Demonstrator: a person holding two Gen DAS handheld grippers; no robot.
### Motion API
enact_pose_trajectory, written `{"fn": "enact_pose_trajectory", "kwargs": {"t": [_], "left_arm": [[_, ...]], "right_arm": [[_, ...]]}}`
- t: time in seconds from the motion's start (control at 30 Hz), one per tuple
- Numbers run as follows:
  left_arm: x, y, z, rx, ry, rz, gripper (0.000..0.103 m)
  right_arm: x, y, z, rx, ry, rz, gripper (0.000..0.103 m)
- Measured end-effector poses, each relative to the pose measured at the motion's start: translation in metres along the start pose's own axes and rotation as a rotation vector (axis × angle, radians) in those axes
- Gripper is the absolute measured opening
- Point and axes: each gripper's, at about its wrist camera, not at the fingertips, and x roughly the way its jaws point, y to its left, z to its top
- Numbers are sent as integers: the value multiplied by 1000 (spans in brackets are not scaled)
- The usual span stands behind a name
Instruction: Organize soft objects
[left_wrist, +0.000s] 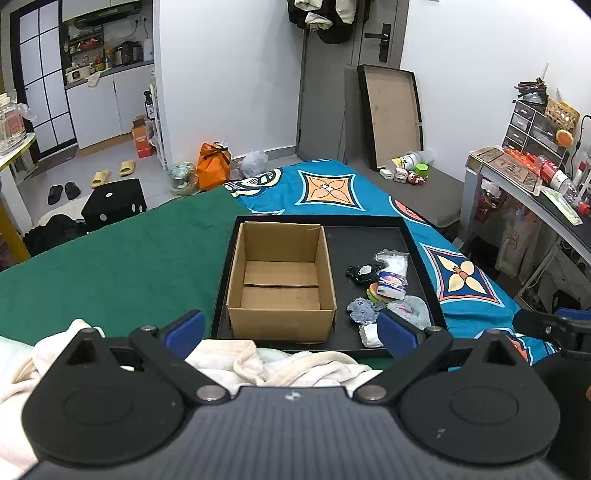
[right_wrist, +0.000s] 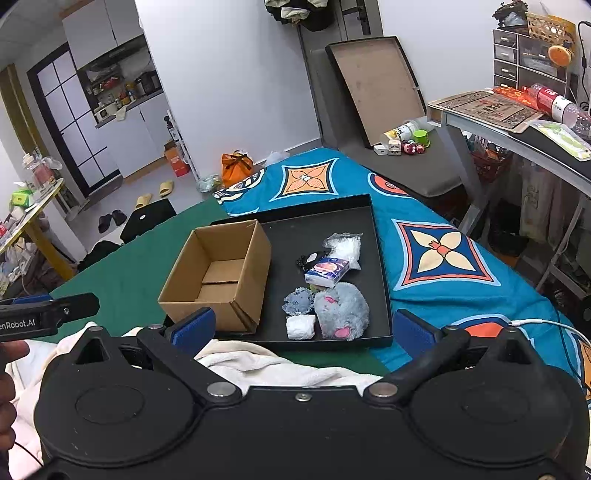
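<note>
Grey plush toy (right_wrist: 341, 310) lies in the black tray (right_wrist: 380, 258), right of the empty cardboard box (right_wrist: 218, 273): light, squashy, best pinched across its fat middle. Left tool (left_wrist: 291, 330) and right tool (right_wrist: 304, 328) both gape wide, holding nothing.

A: What is seen in the black tray (right_wrist: 380, 258)?

B: An open cardboard box (right_wrist: 218, 273), upright and empty, is set in its left part. To the right of it, soft objects are clustered on the tray floor.

A: Which ones?

B: A grey plush toy (right_wrist: 341, 310) with pink patches is laid at the lower right of the cluster, with a small grey-blue plush (right_wrist: 299, 301) just left of it and a white wad (right_wrist: 301, 326) below that. A tissue pack (right_wrist: 327, 271) is placed above them, a clear bag of white filling (right_wrist: 343, 245) farther up, and a small black item (right_wrist: 308, 260) at its left.
</note>
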Motion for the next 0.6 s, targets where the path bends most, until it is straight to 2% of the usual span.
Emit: {"fn": "enact_pose_trajectory", "kwargs": {"t": [0.6], "left_arm": [[-1,3,-4,-9,-10,24,99]], "right_arm": [[-2,4,1,-20,-5,12,103]]}}
